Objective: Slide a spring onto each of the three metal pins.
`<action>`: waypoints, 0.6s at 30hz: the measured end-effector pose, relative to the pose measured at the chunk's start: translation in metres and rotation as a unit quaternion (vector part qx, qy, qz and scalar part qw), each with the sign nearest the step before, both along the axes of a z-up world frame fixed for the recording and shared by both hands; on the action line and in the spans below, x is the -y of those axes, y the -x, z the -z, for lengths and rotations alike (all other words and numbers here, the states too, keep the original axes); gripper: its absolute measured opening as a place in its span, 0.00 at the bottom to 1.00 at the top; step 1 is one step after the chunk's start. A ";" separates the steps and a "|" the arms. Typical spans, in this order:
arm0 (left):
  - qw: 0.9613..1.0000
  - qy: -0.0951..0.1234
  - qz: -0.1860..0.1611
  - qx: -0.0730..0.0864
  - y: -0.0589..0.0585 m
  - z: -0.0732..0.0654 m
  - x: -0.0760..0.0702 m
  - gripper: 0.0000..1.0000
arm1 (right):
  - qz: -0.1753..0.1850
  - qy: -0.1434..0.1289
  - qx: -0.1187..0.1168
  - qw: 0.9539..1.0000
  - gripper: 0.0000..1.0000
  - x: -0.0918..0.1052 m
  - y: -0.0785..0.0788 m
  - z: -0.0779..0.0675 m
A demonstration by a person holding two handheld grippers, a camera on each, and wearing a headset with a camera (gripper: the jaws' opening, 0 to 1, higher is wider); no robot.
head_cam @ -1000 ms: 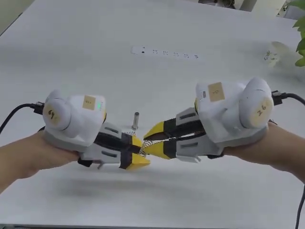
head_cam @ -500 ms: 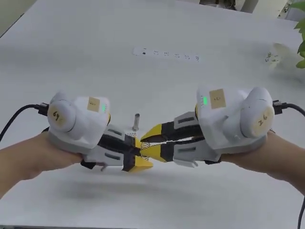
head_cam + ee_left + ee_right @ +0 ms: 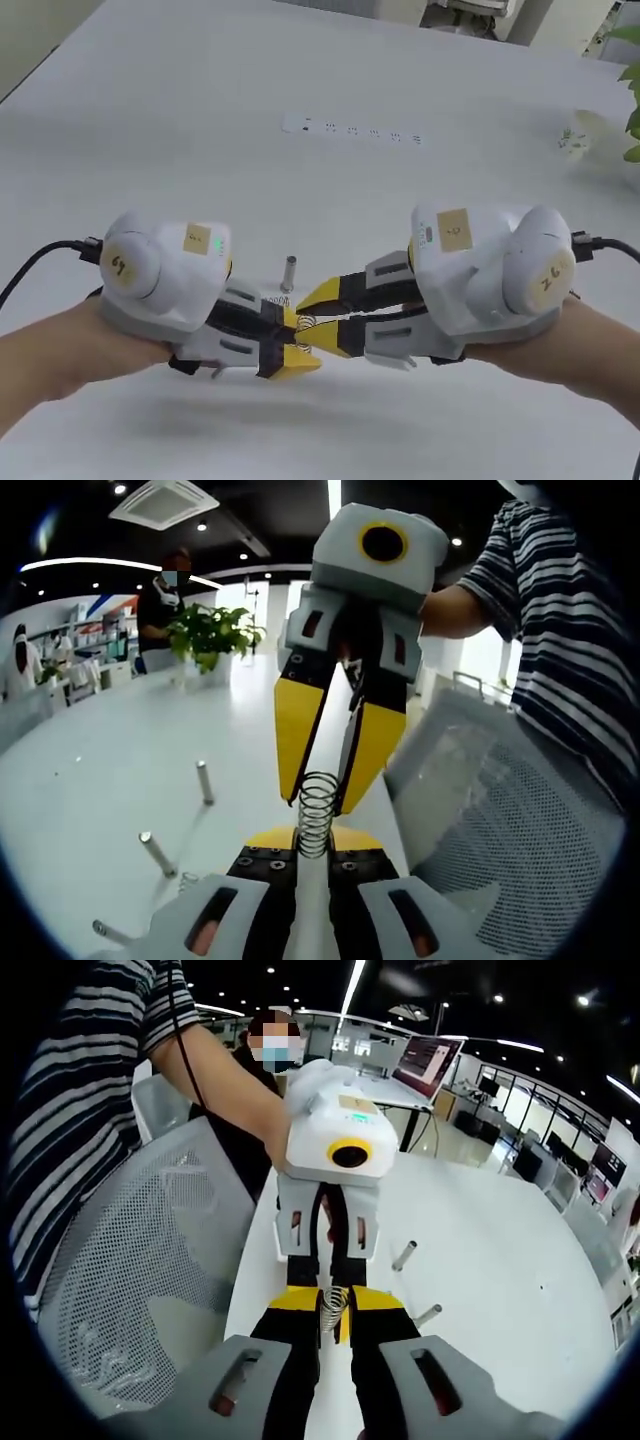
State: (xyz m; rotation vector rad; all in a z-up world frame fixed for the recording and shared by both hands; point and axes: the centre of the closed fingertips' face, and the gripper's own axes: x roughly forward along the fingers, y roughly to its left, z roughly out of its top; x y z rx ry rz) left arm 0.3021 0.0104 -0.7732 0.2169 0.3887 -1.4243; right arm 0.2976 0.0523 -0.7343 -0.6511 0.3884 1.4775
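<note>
White counter spreads away under an open office ceiling, with a power strip far beyond the gripper tips. Right at the near edge, the left gripper and the right gripper meet nose to nose, and the spring sits in line between them, lifted clear of the counter.

In the right gripper view the spring stands between that gripper's own yellow tips, which are drawn narrow and clamp it. The left gripper's jaws are also close together, with the spring's near end at their tips. Whether they actually nip it I cannot tell.

Three pins stand off to the left of the left gripper's jaws. All of them look bare, so the task seems barely begun. From the head view one upright pin rises just beyond the meeting tips.

My reading is that the tip-to-tip pose is a re-grip. A spring pinched across its coils cannot drop over a pin, so the second gripper steadies it while its open bore is turned to face a pin's top. A slip here would let the spring flick away.
</note>
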 end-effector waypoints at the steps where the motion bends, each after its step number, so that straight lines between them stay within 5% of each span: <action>1: 1.000 0.000 -0.001 0.000 0.000 0.000 0.000 0.03 | 0.000 0.000 0.000 1.000 0.07 0.000 0.000 0.000; 18: 0.999 0.020 -0.026 -0.015 -0.007 -0.008 -0.002 0.04 | 0.000 0.004 0.010 1.000 0.07 0.001 -0.004 -0.006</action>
